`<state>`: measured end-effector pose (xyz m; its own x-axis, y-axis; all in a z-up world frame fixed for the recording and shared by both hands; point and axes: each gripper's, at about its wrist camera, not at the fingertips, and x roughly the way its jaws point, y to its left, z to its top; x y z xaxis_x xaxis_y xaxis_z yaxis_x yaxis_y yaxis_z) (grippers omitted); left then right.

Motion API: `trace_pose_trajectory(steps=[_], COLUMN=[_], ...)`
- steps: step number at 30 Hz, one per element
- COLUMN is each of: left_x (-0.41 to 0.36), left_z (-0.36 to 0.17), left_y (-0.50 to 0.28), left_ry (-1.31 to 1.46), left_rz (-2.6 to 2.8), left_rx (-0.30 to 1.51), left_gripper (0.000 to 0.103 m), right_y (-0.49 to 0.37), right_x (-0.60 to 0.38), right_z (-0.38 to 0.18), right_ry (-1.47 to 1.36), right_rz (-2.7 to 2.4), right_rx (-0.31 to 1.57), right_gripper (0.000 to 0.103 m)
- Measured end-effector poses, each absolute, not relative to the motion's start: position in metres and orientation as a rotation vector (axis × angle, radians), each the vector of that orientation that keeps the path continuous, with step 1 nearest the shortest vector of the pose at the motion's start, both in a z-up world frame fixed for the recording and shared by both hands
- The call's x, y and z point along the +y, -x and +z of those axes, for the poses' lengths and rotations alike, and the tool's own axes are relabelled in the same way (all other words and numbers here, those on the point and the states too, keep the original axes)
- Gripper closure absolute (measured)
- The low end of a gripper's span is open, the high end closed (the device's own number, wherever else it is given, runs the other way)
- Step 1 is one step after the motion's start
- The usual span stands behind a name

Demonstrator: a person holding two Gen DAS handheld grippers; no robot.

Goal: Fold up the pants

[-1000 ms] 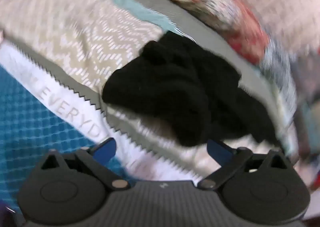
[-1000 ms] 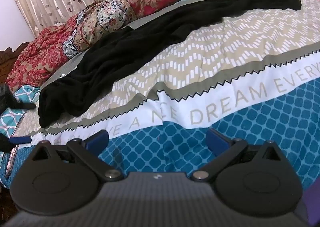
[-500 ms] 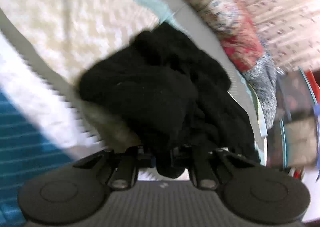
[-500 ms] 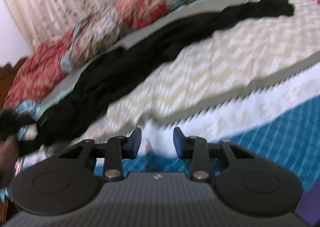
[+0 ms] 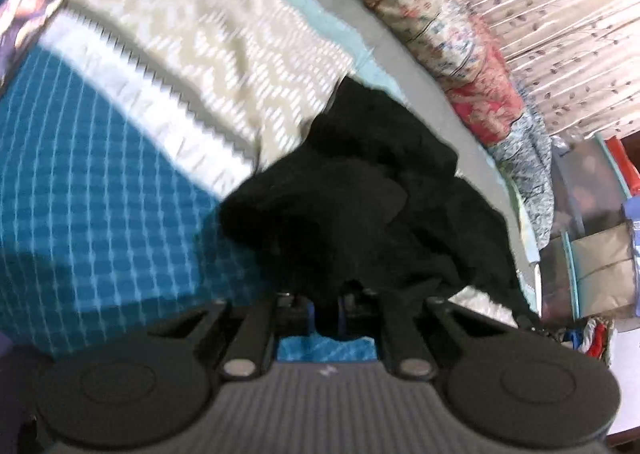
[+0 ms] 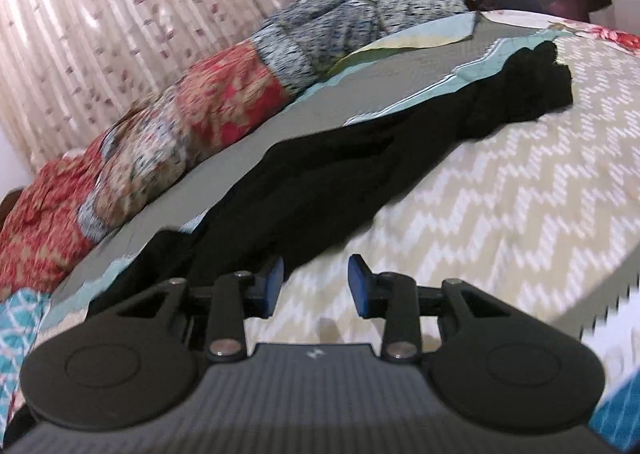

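Observation:
Black pants (image 6: 360,166) lie stretched in a long strip across the patterned bedspread (image 6: 500,190), one end at the far right, the other near my right gripper. In the left wrist view the pants (image 5: 360,206) are bunched in a heap. My left gripper (image 5: 326,306) is shut on an edge of the black pants, with cloth pinched between its blue pads. My right gripper (image 6: 316,286) is partly open and empty, low over the beige chevron part of the bedspread, its left finger (image 6: 272,282) at the edge of the pants.
A rolled patchwork quilt (image 6: 192,110) lies along the far side of the bed, in front of a pleated curtain (image 6: 120,6). Storage boxes (image 5: 592,254) stand past the bed's end. The blue checked part of the bedspread (image 5: 100,182) lies to the left.
My left gripper has shut on the pants' edge and pulled the bunch toward the blue part of the bedspread. My right gripper has narrowed and moved forward to the pants.

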<state>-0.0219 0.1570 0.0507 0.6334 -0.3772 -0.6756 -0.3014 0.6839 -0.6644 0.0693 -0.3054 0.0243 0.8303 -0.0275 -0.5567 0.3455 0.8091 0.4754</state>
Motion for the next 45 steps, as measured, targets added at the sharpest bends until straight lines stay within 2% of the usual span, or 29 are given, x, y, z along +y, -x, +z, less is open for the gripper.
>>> trace_pose_trajectory(steps=[2, 3, 5, 7, 8, 9, 10, 15, 20, 22, 23, 24, 25, 26, 29, 36, 45], left_x=[0.168, 0.17, 0.172, 0.171, 0.169, 0.168, 0.167, 0.175, 0.199, 0.206, 0.207, 0.208, 0.208, 0.207, 0.205, 0.208, 0.207], left_z=[0.051, 0.054, 0.058, 0.061, 0.062, 0.062, 0.061, 0.054, 0.065, 0.068, 0.07, 0.07, 0.07, 0.069, 0.064, 0.058, 0.065], left_y=[0.029, 0.03, 0.03, 0.033, 0.036, 0.04, 0.043, 0.059, 0.067, 0.067, 0.067, 0.067, 0.066, 0.066, 0.065, 0.06, 0.059], left_ry=[0.858, 0.863, 0.861, 0.851, 0.846, 0.844, 0.846, 0.889, 0.905, 0.9, 0.896, 0.891, 0.887, 0.884, 0.878, 0.889, 0.884], left_rz=[-0.06, -0.059, -0.058, -0.06, -0.058, -0.057, -0.057, -0.053, -0.011, 0.008, 0.017, 0.023, 0.025, 0.024, 0.021, 0.022, 0.027], left_rx=[0.89, 0.883, 0.878, 0.877, 0.877, 0.876, 0.876, 0.874, 0.813, 0.799, 0.796, 0.797, 0.799, 0.802, 0.817, 0.829, 0.825], left_gripper=[0.095, 0.095, 0.095, 0.095, 0.095, 0.095, 0.095, 0.095, 0.095, 0.095, 0.095, 0.095, 0.095, 0.095, 0.095, 0.095, 0.095], right_y=[-0.078, -0.082, -0.104, -0.123, -0.129, -0.136, -0.142, -0.149, -0.199, -0.231, -0.25, -0.271, -0.289, -0.293, -0.269, -0.166, -0.178], right_x=[-0.324, -0.332, -0.351, -0.365, -0.37, -0.374, -0.377, -0.358, -0.312, -0.293, -0.29, -0.288, -0.282, -0.275, -0.279, -0.328, -0.326], right_z=[0.018, 0.014, 0.0, -0.011, -0.014, -0.013, -0.008, 0.07, 0.142, 0.15, 0.146, 0.137, 0.127, 0.116, 0.095, 0.045, 0.006], right_ry=[-0.656, -0.673, -0.706, -0.752, -0.775, -0.795, -0.804, -0.686, -0.524, -0.483, -0.466, -0.44, -0.389, -0.325, -0.264, -0.46, -0.685], right_rz=[-0.254, -0.267, -0.291, -0.329, -0.331, -0.324, -0.32, -0.273, -0.127, -0.128, -0.139, -0.125, -0.113, -0.138, -0.119, -0.14, -0.167], right_rx=[0.561, 0.566, 0.611, 0.639, 0.638, 0.636, 0.634, 0.412, 0.324, 0.356, 0.406, 0.486, 0.577, 0.618, 0.619, 0.641, 0.686], right_gripper=[0.061, 0.052, 0.043, 0.043, 0.048, 0.073, 0.091, 0.094, 0.094, 0.093, 0.089, 0.073, 0.065, 0.062, 0.062, 0.061, 0.06])
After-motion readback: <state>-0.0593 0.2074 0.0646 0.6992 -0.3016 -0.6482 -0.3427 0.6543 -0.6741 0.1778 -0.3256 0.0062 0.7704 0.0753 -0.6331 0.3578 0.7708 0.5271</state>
